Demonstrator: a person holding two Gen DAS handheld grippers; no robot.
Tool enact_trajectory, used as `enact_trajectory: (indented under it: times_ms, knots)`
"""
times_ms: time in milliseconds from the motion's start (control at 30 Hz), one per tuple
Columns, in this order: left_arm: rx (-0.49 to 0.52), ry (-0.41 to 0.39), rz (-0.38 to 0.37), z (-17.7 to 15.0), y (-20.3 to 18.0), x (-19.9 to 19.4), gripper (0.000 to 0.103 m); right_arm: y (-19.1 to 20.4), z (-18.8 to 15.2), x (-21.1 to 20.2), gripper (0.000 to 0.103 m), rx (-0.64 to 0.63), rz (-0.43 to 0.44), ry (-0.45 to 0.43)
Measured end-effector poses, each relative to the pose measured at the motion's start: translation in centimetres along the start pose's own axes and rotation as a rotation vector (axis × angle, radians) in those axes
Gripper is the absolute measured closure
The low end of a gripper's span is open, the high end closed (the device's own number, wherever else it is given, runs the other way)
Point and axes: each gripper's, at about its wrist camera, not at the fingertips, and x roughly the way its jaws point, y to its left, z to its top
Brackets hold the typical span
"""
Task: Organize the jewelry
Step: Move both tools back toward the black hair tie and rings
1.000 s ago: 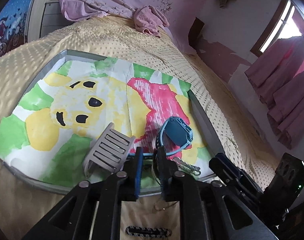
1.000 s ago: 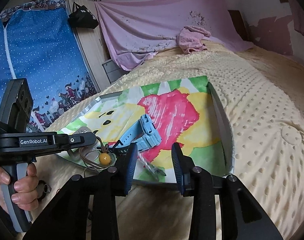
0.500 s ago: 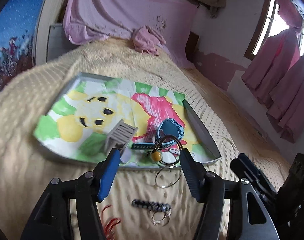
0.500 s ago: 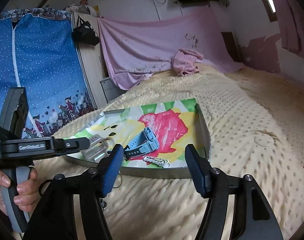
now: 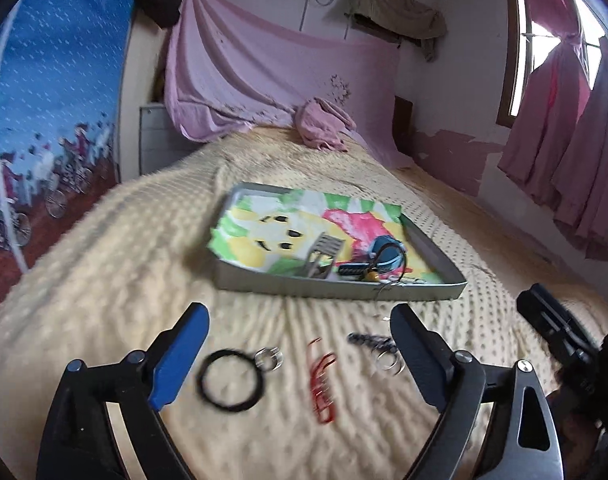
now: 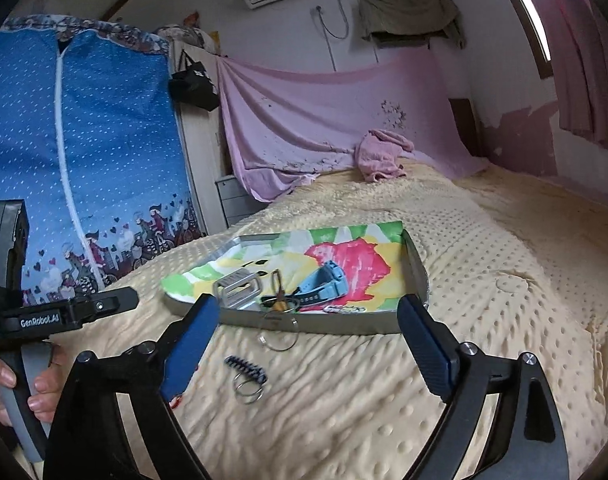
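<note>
Left wrist view shows the left gripper [image 5: 299,344] with fingers spread wide and empty, over a black ring [image 5: 228,380], red bangles [image 5: 322,384] and a beaded clip [image 5: 370,340] on the bed [image 5: 103,280], short of the tray [image 5: 336,286]. Best to centre on one piece, press into the soft cover, then close. The right gripper [image 6: 306,340] is also spread and empty.

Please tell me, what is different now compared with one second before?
The left claw opened, letting go of the pendant cord at the tray's front edge, and drew back. The right claw also opened wider and retreated. The blue watch and grey clip stayed in the tray.
</note>
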Motion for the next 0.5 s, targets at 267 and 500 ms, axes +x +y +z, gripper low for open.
enact_trajectory:
  times_ms: [267, 500]
  knots:
    - [0.031, -0.072, 0.046, -2.7, 1.2, -3.2, 0.005, 2.9, -1.4, -3.0, 0.011, -0.065, 0.017, -0.043]
    - [0.035, -0.084, 0.075, -4.1, 1.6, -3.1, 0.005, 4.6, -2.6, -4.3, 0.011, -0.126, 0.008, -0.073]
